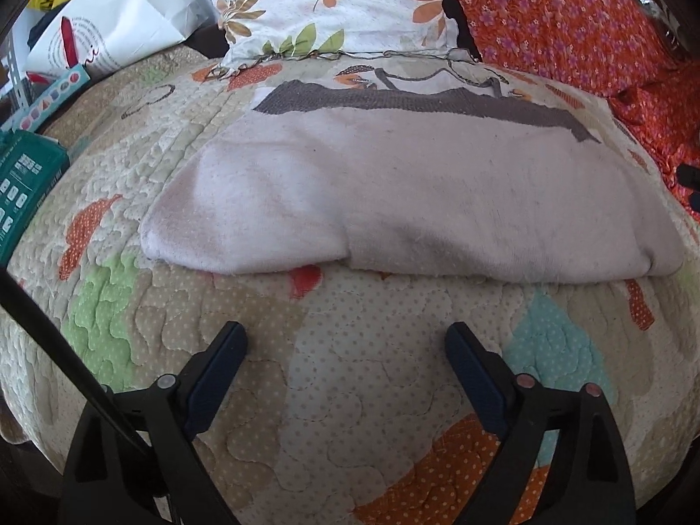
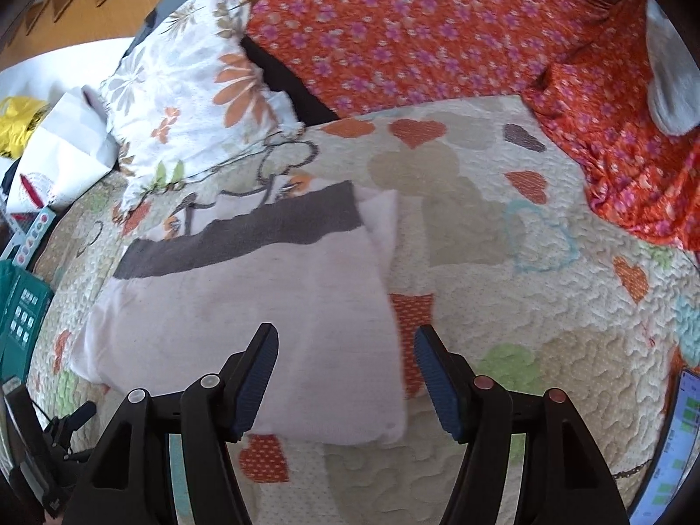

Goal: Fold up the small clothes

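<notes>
The garment (image 1: 415, 201) is soft, fuzzy matt cloth with a grey knitted band; the quilt (image 1: 350, 372) is stitched, puckered cotton; both grippers (image 1: 345, 350) (image 2: 345, 376) are matt black plastic with ribbed blue pads (image 2: 256, 389)

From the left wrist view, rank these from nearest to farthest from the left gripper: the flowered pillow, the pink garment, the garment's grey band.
1. Pink garment: just ahead of the open left gripper, flat on the quilt.
2. Grey band: along the garment's far edge.
3. Flowered pillow: beyond the band, at the top of the view.
</notes>
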